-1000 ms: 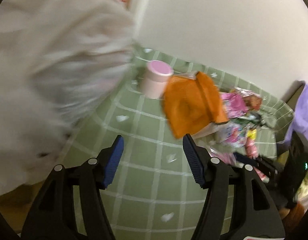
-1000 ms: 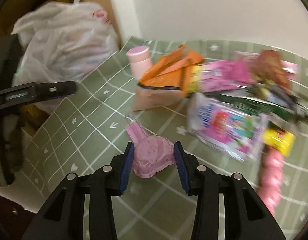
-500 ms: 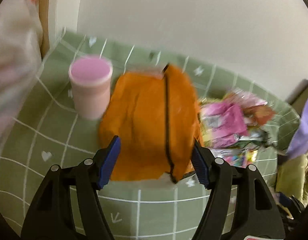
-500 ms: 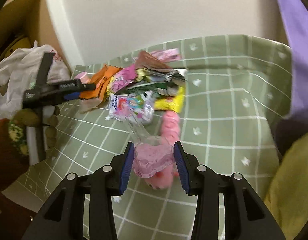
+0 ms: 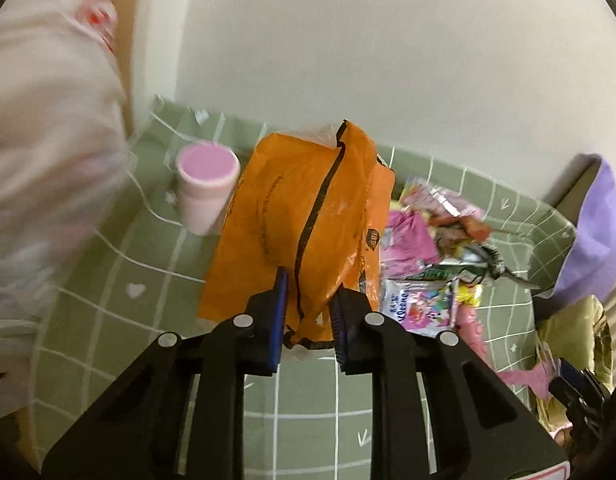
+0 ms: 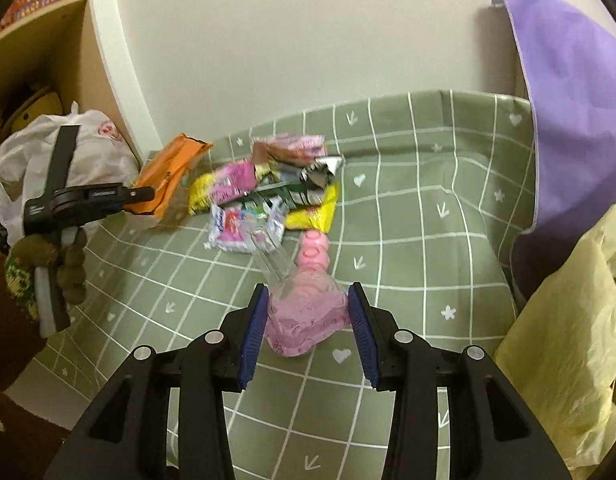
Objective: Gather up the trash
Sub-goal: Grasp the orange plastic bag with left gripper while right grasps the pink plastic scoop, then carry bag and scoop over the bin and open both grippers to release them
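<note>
An orange snack bag (image 5: 308, 208) lies on the green checked tablecloth (image 5: 147, 272), next to a pink lidded cup (image 5: 205, 184). My left gripper (image 5: 308, 324) is closing, and its pads pinch the bag's near edge. In the right wrist view the same left gripper (image 6: 145, 191) meets the orange bag (image 6: 167, 172) from the left. My right gripper (image 6: 308, 330) is shut on a clear plastic shell with pink inside (image 6: 308, 312), held above the cloth. A heap of colourful wrappers (image 6: 267, 184) and a pink beaded tube (image 6: 314, 250) lie beyond it.
A white plastic bag (image 6: 91, 148) hangs at the table's left end, beside a wooden shelf (image 6: 39, 60). A yellow plastic bag (image 6: 568, 340) sits at the right, with purple cloth (image 6: 568, 100) behind it. A wall runs along the table's far edge.
My left gripper came up to the orange bag and its jaws narrowed onto the near edge. My right gripper carried the pink shell up and away from the wrapper heap.
</note>
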Demonstrator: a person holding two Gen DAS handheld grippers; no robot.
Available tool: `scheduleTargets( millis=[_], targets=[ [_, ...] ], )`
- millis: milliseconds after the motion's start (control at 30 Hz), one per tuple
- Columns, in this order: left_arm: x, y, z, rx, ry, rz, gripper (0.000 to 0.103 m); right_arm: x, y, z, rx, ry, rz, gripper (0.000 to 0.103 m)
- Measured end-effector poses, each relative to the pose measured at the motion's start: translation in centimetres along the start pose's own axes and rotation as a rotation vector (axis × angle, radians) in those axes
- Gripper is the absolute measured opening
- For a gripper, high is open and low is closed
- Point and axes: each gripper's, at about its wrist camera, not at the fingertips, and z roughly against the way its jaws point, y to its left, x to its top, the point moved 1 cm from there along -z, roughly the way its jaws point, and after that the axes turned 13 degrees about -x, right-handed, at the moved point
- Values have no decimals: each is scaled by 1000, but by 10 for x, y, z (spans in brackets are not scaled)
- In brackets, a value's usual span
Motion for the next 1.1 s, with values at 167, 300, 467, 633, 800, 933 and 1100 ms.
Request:
scheduleTargets(
  millis=[167,300,467,633,800,933,1100],
  targets=[
    [11,-6,37,1,-71,8,18,9,6,16,11,-51,19,39],
    [19,-23,64,-30,-112,-21,18,14,3,32,0,-94,19,39],
    [27,-66,71,-106,-122,-90,18,19,-13,58,-58,-159,5,39],
    [27,-130,67,-216,-94,-235,18,20,-39,85,-119,-209,-44,39],
    [23,-185,61,-335,-54,-327,18,20,-69,124,-209,-274,-88,39],
    [14,-235,53,-431,-18,-414,18,20,-97,152,-285,-320,-131,39],
    [-4,-294,43,-537,37,-530,18,12,-135,184,-384,-354,-185,39]
  ],
)
